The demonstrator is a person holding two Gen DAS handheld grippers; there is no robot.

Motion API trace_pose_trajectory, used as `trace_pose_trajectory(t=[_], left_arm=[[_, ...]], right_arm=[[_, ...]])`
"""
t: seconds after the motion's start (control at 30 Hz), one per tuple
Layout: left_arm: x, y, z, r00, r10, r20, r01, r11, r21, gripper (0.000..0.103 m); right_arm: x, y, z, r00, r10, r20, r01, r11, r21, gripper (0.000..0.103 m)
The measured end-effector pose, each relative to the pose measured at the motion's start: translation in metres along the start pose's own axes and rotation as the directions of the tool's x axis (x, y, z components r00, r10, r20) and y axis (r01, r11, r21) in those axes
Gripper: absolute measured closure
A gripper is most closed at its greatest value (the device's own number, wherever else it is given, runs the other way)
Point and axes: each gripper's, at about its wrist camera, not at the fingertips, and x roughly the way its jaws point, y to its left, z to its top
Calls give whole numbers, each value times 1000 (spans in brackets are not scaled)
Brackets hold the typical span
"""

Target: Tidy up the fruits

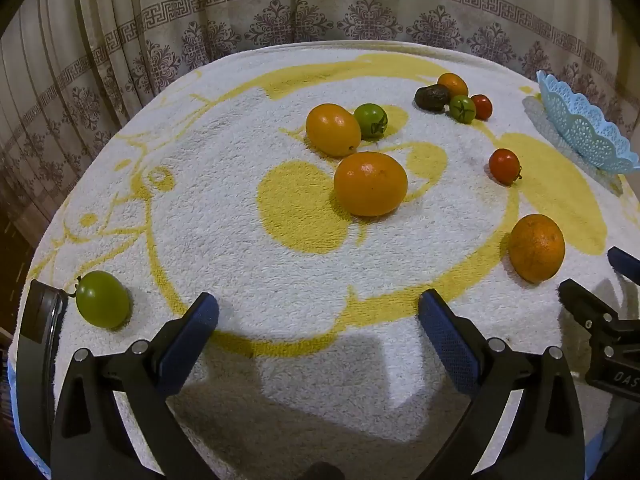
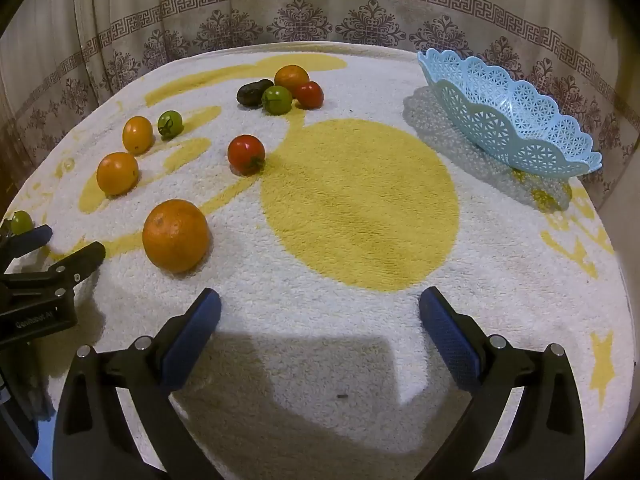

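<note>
Oranges (image 2: 176,235) at left centre of the right wrist view, firm, round and apt to roll on the towel (image 2: 360,320), want pads across their widest girth, while both left gripper (image 1: 318,306) and right gripper (image 2: 320,300) gape wide, empty, basket (image 2: 508,120) upper right.

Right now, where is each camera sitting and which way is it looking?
Left wrist: rides on the left gripper, tilted down over the towel; sees its own open fingers, a green fruit nearby and the right gripper's tip at the edge.
Right wrist: rides on the right gripper, tilted down; sees its own open fingers, the basket and the left gripper at the edge.
Shared: the big orange, the red tomato, the basket and the curtain.
</note>
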Motion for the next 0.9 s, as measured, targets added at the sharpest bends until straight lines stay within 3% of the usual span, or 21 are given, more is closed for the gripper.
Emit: trace_pose_trajectory(t=[0.9], left_arm=[[0,2,1,1000,-10,2,10,1000,-8,5]], right_arm=[[-1,3,2,1000,-8,-1,8,1000,-7,2]])
